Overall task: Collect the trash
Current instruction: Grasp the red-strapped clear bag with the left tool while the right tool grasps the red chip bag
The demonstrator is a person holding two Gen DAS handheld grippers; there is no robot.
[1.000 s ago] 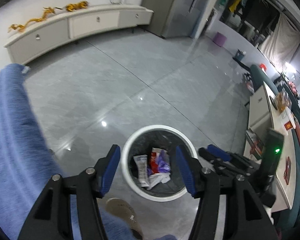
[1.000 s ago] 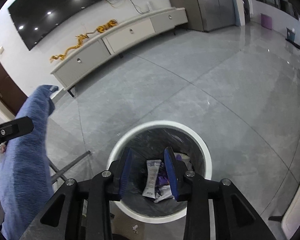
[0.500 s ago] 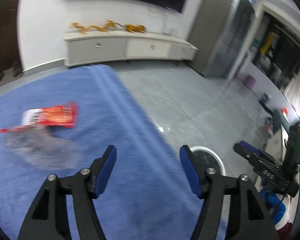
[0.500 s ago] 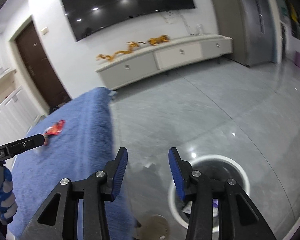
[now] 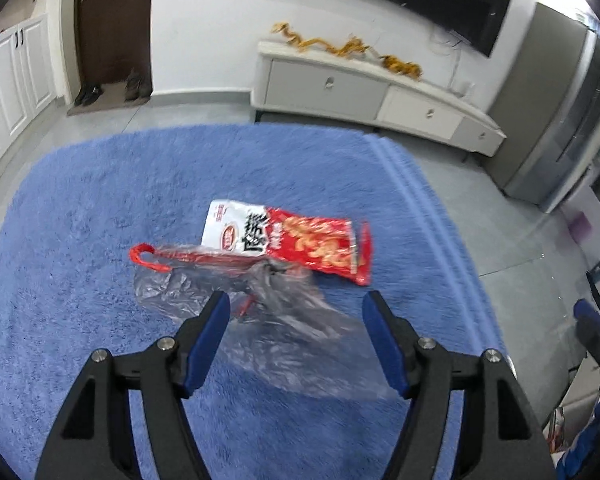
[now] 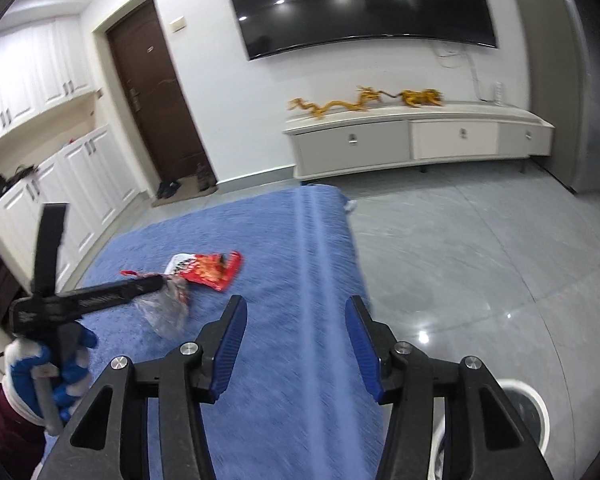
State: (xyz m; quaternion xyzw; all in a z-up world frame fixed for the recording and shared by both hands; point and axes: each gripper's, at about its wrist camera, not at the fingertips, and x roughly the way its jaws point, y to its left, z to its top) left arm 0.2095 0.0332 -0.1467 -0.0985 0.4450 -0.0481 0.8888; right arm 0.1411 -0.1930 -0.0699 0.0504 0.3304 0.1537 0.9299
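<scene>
Over the blue surface (image 5: 100, 208), the left tool (image 5: 296, 308) hangs wide open and empty right above the clear plastic bag (image 5: 260, 308), lined up for a grab. Red snack wrapper (image 5: 300, 242) lies just beyond, touching it. Right tool (image 6: 296, 320) is open too, holding nothing, with the bin (image 6: 536, 396) waiting on the floor.

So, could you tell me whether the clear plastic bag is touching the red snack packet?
Touching. The left wrist view shows the bag lying against the packet's lower edge, overlapping it with no blue cloth between.
</scene>
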